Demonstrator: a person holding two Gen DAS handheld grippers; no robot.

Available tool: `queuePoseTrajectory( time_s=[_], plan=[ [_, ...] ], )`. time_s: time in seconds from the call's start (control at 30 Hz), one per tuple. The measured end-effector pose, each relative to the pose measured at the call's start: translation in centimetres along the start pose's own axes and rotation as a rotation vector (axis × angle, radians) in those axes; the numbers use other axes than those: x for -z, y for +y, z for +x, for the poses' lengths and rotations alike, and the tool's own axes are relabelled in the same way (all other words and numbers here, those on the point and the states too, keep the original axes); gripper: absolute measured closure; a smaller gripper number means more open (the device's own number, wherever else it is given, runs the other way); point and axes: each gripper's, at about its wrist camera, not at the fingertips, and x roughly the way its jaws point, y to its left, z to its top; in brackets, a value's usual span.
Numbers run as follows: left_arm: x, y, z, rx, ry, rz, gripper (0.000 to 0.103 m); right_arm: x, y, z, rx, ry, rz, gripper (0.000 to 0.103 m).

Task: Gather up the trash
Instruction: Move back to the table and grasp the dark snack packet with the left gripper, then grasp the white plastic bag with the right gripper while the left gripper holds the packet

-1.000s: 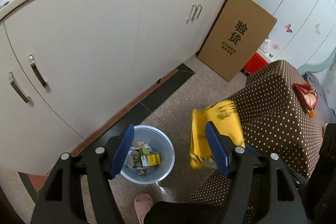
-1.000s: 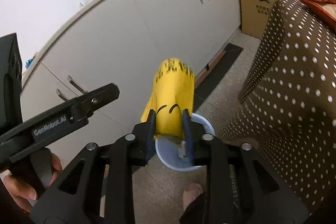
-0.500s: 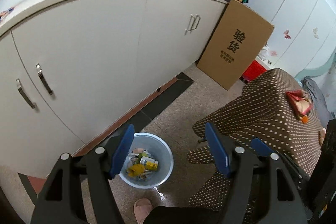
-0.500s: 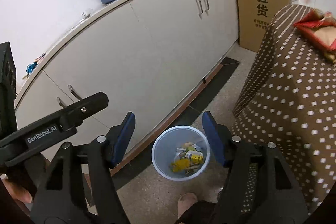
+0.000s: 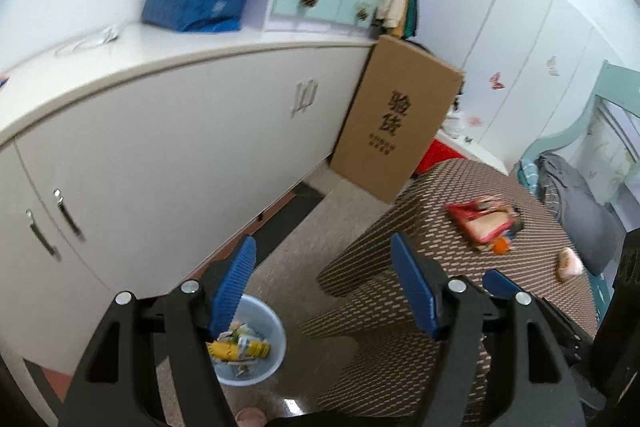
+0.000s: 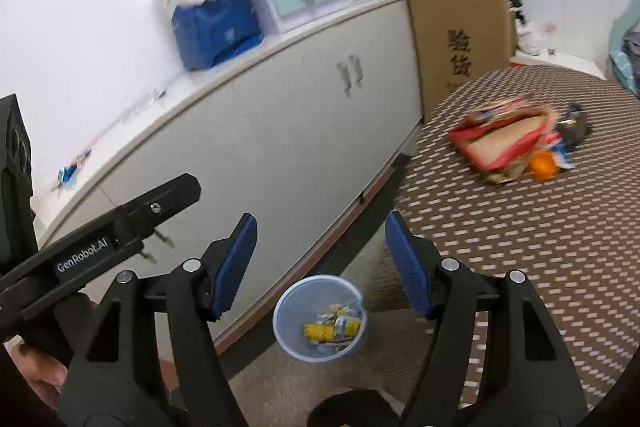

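On the floor by the cabinet stands a pale blue bin (image 5: 280,347) (image 6: 282,331) with the yellow packet (image 5: 226,350) (image 6: 320,331) lying among other scraps inside. My left gripper (image 5: 322,243) is open and empty, high above the bin. My right gripper (image 6: 320,219) is also open and empty, above the bin. On the dotted brown tablecloth (image 5: 440,259) (image 6: 520,247) lie a red wrapper (image 5: 480,219) (image 6: 504,135), a small orange item (image 5: 500,246) (image 6: 542,165) and a pale scrap (image 5: 568,263).
A long white cabinet (image 5: 160,147) (image 6: 280,131) runs along the left with blue and white bags on top. A tall cardboard box (image 5: 396,123) (image 6: 460,39) leans at its far end. A hand (image 6: 36,367) holds the left gripper's body at the left edge.
The right gripper opened and the yellow packet dropped into the bin. Both grippers have since risen, and the view has swung up and towards the table.
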Motion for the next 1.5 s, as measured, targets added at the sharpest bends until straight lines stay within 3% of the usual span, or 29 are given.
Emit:
queuePoseTrajectory(
  time_s=[0.17,0.4,0.63,0.77,0.87,0.97,1.23,1.3,1.47,1.5],
  plan=[
    [-0.1,-5.8,0.6,0.069,0.018,0.077,0.033,-0.6,-4.6,-4.0,0.055,-0.052,0.064,0.037],
    [0.6,-15.7,4.0,0.195,0.117,0.203,0.033,-0.7,-13.3,-9.3,0.168,-0.115,0.177,0.036],
    [1.5,-25.5,8.7,0.237,0.175,0.423,0.033,-0.3,-22.5,-12.6,0.314,-0.151,0.332,0.032],
    [2.0,-30.1,12.0,0.235,0.188,0.567,0.033,0.2,-27.3,-13.5,0.401,-0.164,0.418,0.030],
    [2.1,-32.4,14.5,0.196,0.186,0.655,0.035,0.2,-29.6,-13.3,0.418,-0.165,0.463,0.029],
    [2.1,-33.6,16.8,0.169,0.211,0.713,0.049,-0.2,-31.9,-12.8,0.423,-0.158,0.486,0.030],
    [1.8,-35.1,21.1,0.140,0.283,0.800,0.063,-1.8,-34.8,-9.9,0.424,-0.119,0.519,0.028],
    [2.1,-35.5,21.9,0.138,0.304,0.834,0.078,-2.0,-35.2,-9.6,0.416,-0.115,0.527,0.028],
    [1.6,-35.4,22.2,0.166,0.304,0.795,0.092,-2.2,-35.7,-8.9,0.441,-0.089,0.523,0.028],
    [1.4,-35.5,22.1,0.176,0.306,0.778,0.094,-2.2,-35.7,-8.8,0.434,-0.086,0.520,0.037]
  ],
)
